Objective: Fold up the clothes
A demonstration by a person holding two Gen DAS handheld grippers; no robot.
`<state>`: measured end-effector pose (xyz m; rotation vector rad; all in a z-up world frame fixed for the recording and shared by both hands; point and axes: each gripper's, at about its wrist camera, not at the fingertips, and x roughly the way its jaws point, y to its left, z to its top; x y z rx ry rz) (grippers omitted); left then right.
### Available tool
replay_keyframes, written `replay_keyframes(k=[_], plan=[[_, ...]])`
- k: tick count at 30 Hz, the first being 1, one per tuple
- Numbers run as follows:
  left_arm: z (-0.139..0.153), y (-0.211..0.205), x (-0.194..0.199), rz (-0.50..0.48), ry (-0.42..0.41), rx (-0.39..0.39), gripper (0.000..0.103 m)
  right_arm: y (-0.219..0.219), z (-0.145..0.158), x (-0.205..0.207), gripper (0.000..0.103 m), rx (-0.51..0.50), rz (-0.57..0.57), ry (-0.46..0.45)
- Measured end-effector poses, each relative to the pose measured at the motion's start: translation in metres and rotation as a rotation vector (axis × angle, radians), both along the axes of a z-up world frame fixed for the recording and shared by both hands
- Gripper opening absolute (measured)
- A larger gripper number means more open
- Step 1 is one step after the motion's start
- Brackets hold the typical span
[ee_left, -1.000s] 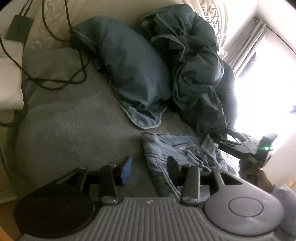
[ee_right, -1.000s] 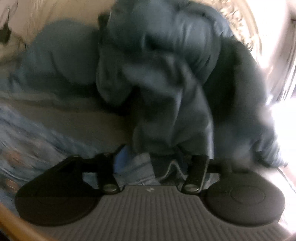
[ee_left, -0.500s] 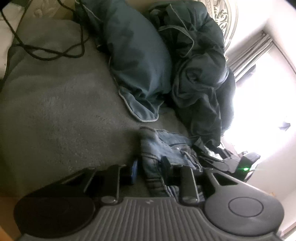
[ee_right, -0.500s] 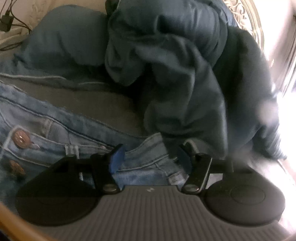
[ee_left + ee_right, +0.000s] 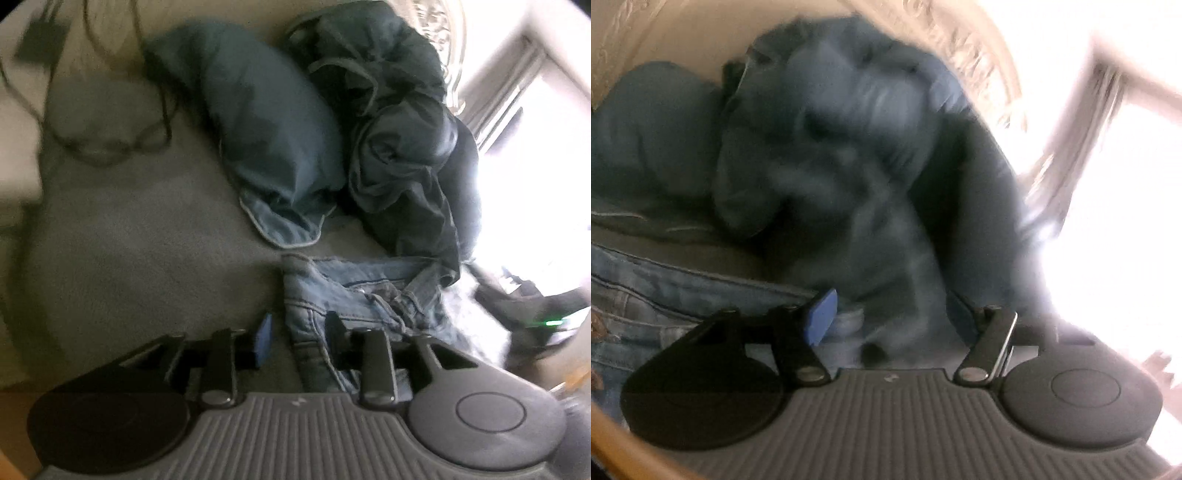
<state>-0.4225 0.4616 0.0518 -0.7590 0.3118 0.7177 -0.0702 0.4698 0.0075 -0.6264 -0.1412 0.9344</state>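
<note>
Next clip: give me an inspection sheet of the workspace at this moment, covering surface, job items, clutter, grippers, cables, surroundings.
Surface: grey blanket over a bed, mostly bare on the left.
Job's things: light blue jeans, crumpled, waistband up, not folded.
Clutter: dark teal pillow; dark bundled duvet beside it, its edge overlapping the jeans.
Grippers: left gripper at the jeans' left edge, jaws opening, denim between them, no pad pressing. Right gripper jaws opening, apart, in front of the duvet fabric; view blurred.
Cables: black cable looped on the blanket; dark adapter at top left.
Surroundings: carved headboard, bright window with curtain on the right.
</note>
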Motion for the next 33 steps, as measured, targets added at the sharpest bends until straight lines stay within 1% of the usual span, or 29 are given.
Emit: replay_keyframes(k=[1,2,3,6,7,8,11,12,13,14,16,17,19,22,25,26,27,31,33], plan=[[0.005,-0.006,-0.003,0.007,0.021,0.027,0.039,-0.014,0.009,-0.002,0.066,-0.028,0.02,-0.007],[0.01,-0.012,-0.005,0.013,0.038,0.05,0.039,-0.031,0.017,-0.003,0.066,-0.072,0.054,0.015],[0.014,-0.017,-0.008,0.015,0.046,0.062,0.039,-0.049,0.023,-0.003,0.066,-0.115,0.093,0.059],[0.022,-0.03,-0.013,0.003,0.043,0.059,0.039,-0.1,0.02,0.0,0.067,-0.266,0.254,0.29],[0.024,-0.034,-0.014,-0.004,0.042,0.057,0.039,-0.114,0.014,0.0,0.067,-0.311,0.279,0.344],[0.027,-0.04,-0.015,-0.012,0.041,0.057,0.039,-0.124,0.006,0.001,0.067,-0.335,0.247,0.351],[0.035,-0.057,-0.018,-0.035,0.043,0.063,0.039,-0.15,-0.022,0.006,0.067,-0.373,0.08,0.315],[0.038,-0.062,-0.018,-0.043,0.045,0.064,0.039,-0.159,-0.029,0.012,0.067,-0.38,0.033,0.336],[0.041,-0.068,-0.019,-0.051,0.048,0.067,0.039,-0.169,-0.036,0.021,0.067,-0.383,-0.009,0.377],[0.043,-0.075,-0.02,-0.058,0.053,0.071,0.039,-0.183,-0.039,0.031,0.067,-0.352,-0.028,0.433],[0.049,-0.088,-0.021,-0.073,0.064,0.081,0.039,-0.211,-0.037,0.045,0.067,-0.298,-0.076,0.54],[0.052,-0.095,-0.021,-0.082,0.068,0.088,0.04,-0.226,-0.036,0.049,0.068,-0.281,-0.11,0.57],[0.057,-0.108,-0.02,-0.105,0.071,0.093,0.04,-0.256,-0.034,0.05,0.069,-0.26,-0.173,0.594],[0.062,-0.123,-0.013,-0.145,0.061,0.083,0.041,-0.301,-0.035,0.048,0.073,-0.25,-0.269,0.579],[0.068,-0.138,0.003,-0.198,0.04,0.069,0.041,-0.342,-0.025,0.056,0.073,-0.19,-0.33,0.699],[0.071,-0.145,0.009,-0.223,0.028,0.071,0.041,-0.352,-0.018,0.055,0.072,-0.175,-0.359,0.701],[0.074,-0.152,0.015,-0.248,0.02,0.076,0.041,-0.362,-0.011,0.051,0.072,-0.166,-0.385,0.68],[0.093,-0.186,0.037,-0.352,-0.003,0.132,0.042,-0.405,0.016,0.022,0.073,-0.155,-0.435,0.505],[0.102,-0.204,0.045,-0.394,-0.025,0.154,0.044,-0.43,0.029,0.01,0.073,-0.152,-0.45,0.464]])
